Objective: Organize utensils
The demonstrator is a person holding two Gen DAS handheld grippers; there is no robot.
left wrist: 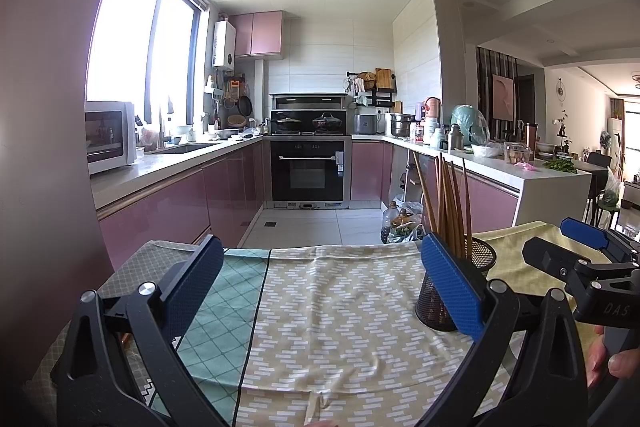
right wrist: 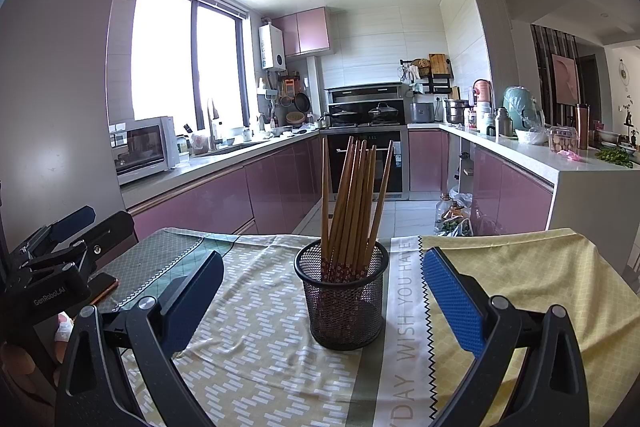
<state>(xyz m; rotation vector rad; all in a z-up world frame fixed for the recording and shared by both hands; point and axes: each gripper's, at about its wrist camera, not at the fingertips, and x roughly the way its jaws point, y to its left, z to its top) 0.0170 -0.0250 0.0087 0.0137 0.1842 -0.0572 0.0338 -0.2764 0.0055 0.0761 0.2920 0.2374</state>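
Your chopsticks [right wrist: 352, 203] are all standing in a black wire-mesh cup [right wrist: 342, 301], which sits upright on the patterned tablecloth [right wrist: 256, 367] of the table. The sticks are brown wood, long and thin, with a small red flower pattern on their lower ends, visible through the mesh. They lean against each other and fan out a little at the top; one on the left stands nearly straight, one on the right tilts outward.

Your right gripper [right wrist: 324, 297] is wide apart and holds nothing; the cup stands between its two blue pads [right wrist: 452, 301], touching neither. Your left gripper [left wrist: 320, 281] is also wide apart and empty, over bare cloth, with the cup just behind its right pad. A phone [right wrist: 105, 286] lies on the cloth at the left edge, near the left gripper
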